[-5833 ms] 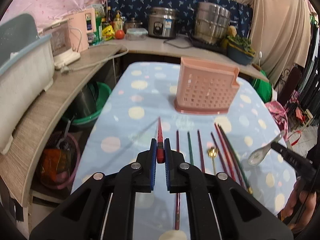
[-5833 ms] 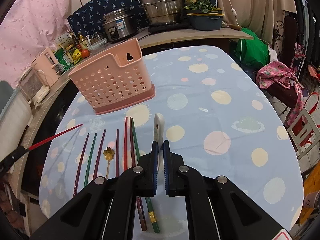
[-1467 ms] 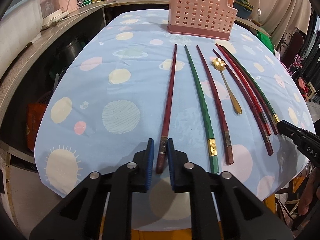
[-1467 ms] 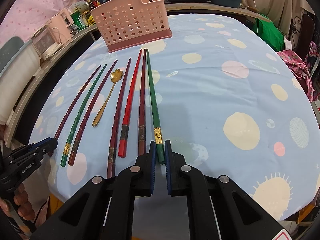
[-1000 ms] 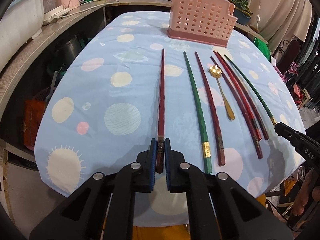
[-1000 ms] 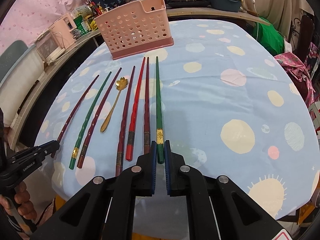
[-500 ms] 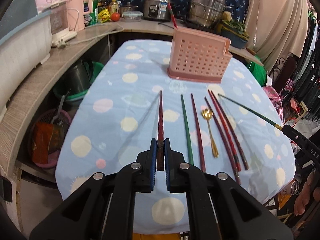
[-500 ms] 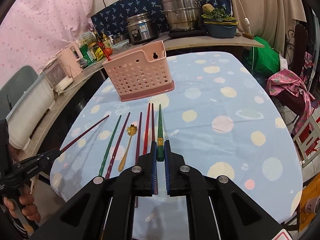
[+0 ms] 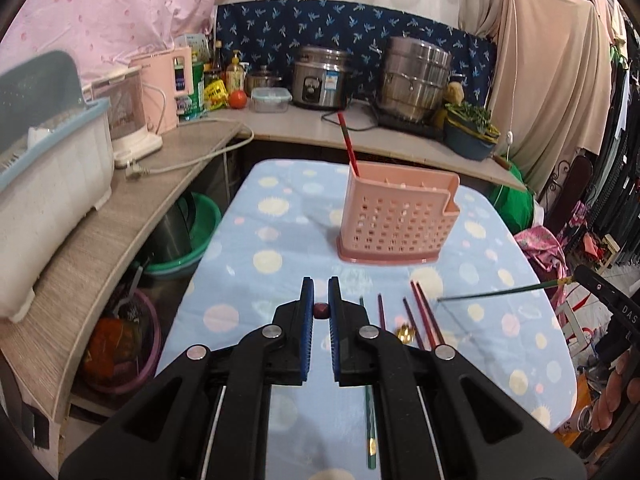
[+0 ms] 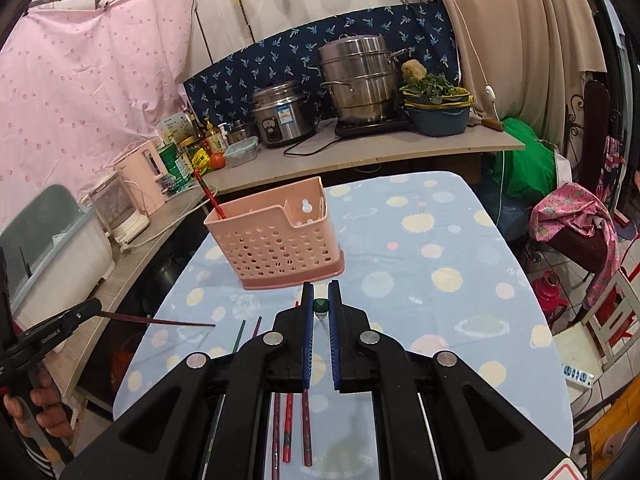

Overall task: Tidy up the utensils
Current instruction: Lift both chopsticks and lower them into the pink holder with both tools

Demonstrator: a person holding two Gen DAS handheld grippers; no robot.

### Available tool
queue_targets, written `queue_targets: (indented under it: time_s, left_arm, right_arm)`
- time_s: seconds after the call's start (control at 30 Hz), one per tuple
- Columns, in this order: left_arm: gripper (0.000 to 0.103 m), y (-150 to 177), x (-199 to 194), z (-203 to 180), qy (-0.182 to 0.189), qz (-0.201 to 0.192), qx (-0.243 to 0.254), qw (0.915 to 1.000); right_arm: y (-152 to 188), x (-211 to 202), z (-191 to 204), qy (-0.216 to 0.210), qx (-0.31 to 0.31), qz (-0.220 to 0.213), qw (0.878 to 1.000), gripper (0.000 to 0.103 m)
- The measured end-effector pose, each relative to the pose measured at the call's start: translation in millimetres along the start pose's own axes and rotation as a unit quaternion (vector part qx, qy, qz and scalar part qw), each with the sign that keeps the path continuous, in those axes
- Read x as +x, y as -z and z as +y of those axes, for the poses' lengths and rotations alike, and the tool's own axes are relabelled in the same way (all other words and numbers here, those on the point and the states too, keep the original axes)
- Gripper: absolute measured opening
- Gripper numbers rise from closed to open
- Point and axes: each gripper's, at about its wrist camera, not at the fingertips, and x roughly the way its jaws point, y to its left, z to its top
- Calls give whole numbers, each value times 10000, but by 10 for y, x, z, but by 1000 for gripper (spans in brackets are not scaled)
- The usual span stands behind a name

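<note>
The job was only partly done. One red chopstick (image 9: 347,142) already stood tilted in the left end of the pink basket (image 9: 396,216), which sat on the spotty blue tablecloth (image 9: 248,240). From here nobody could tell whether anything else was inside the basket.

Plenty was left. A green chopstick (image 9: 370,408), some dark red chopsticks (image 9: 424,316) and a little gold spoon (image 9: 406,333) lay on the cloth near the front edge, well apart from the basket.

The left gripper (image 9: 321,312) was squeezed almost shut on a dark red chopstick (image 10: 160,321). In its own view only the round end showed between the blue pads. In the other view the stick poked out sideways, up in the air above the cloth.

The right gripper (image 10: 321,306) was squeezed almost shut too. It held a green chopstick (image 9: 496,293), whose round green end showed between its pads. That stick also hung in the air, off to the right side of the table.

Both sticks probably needed to go into the basket next, and they would have to be tipped up first.
</note>
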Motion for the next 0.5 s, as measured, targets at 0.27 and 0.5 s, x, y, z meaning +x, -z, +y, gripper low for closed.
queue_targets:
  time_s: [0.27,0.5]
  left_arm:
    - [7,-407,30,-99,61,-275,39,9996]
    - [7,-867,-12,-208,321,-607,-44,9976]
  right_arm:
    - [-331,97,26,-74,-15,-195,9998,7]
    - [-741,148,80,-277,45,-476,9985,7]
